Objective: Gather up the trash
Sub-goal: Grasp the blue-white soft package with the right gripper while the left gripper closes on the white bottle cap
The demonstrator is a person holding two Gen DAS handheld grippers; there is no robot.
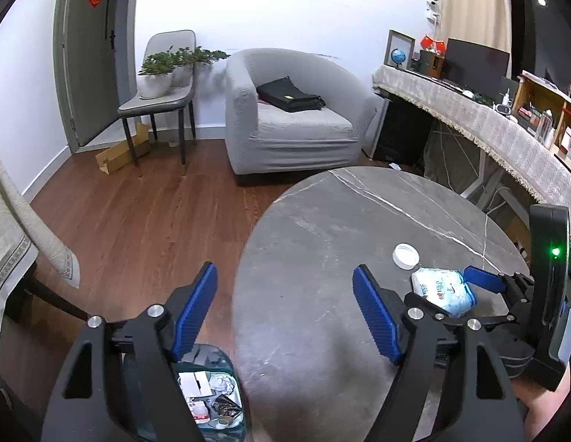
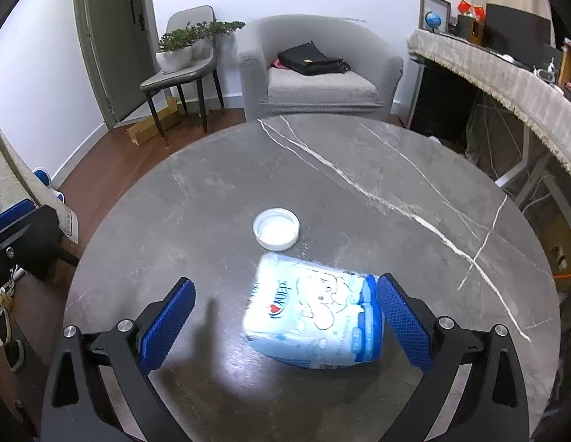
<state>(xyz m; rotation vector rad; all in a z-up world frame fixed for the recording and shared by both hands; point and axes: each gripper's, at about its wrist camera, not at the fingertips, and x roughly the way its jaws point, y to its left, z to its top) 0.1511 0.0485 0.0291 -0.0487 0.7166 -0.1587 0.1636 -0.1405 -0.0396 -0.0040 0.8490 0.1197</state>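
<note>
Blue ribbed pads fill the bottom of both wrist views. On the right gripper (image 2: 285, 318) the jaws stand spread wide. A pale blue-and-white tissue pack (image 2: 313, 315) lies on its side between them on the round grey marble table (image 2: 359, 169). The right-hand pad (image 2: 403, 322) sits right at the pack's end, though whether it touches is hard to tell. The left-hand pad is well clear of the pack, with bare tabletop between them. Just beyond the pack, apart from it, a white lid (image 2: 276, 229) lies with its open side up.

Off at the table's left edge, the left gripper (image 1: 285, 316) is also spread, with nothing between its pads. One finger hangs over the wooden floor (image 1: 138, 221) and the other over the tabletop. Below it, beside the table, stands a bin (image 1: 226, 412) with a green rim, holding papers and wrappers. In the left wrist view the tissue pack and lid show at the right, framed by the other gripper's black arms.

Farther out, a grey armchair (image 2: 318, 70) holds a black bag (image 2: 311, 59). A grey chair (image 2: 186, 62) to its left carries potted plants (image 2: 182, 46). A cloth-covered desk (image 1: 469, 118) with a monitor (image 1: 477, 60) and a small globe runs along the right.
</note>
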